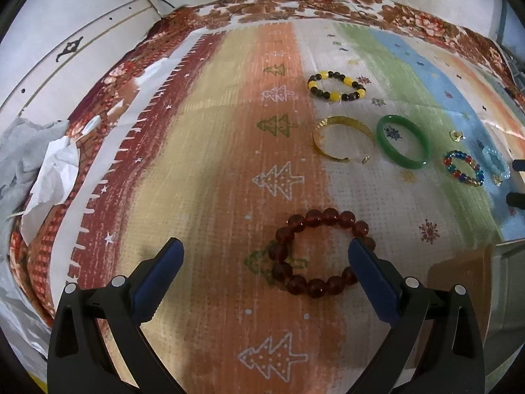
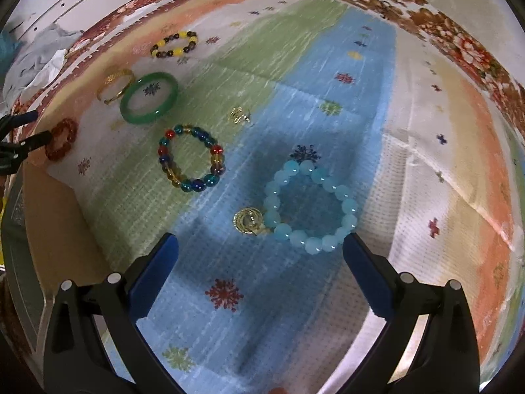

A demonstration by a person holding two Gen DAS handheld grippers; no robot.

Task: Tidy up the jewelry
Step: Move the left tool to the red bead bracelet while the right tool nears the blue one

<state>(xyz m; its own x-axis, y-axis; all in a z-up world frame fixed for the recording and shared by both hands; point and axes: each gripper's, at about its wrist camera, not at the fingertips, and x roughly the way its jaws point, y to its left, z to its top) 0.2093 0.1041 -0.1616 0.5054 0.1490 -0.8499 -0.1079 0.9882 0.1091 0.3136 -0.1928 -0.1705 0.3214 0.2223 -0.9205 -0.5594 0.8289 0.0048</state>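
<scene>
My left gripper is open just above a dark red bead bracelet, which lies between its fingers. Beyond lie a yellow-and-black bead bracelet, a gold cuff, a green bangle and a multicoloured bead bracelet. My right gripper is open above a light blue bead bracelet with a gold ring charm beside it. In the right wrist view the multicoloured bracelet, green bangle, gold cuff and a small gold earring lie further out.
All lies on a striped mat over a floral cloth. Crumpled white tissue sits at the left edge. A brown cardboard box stands between the two grippers, at the mat's near edge.
</scene>
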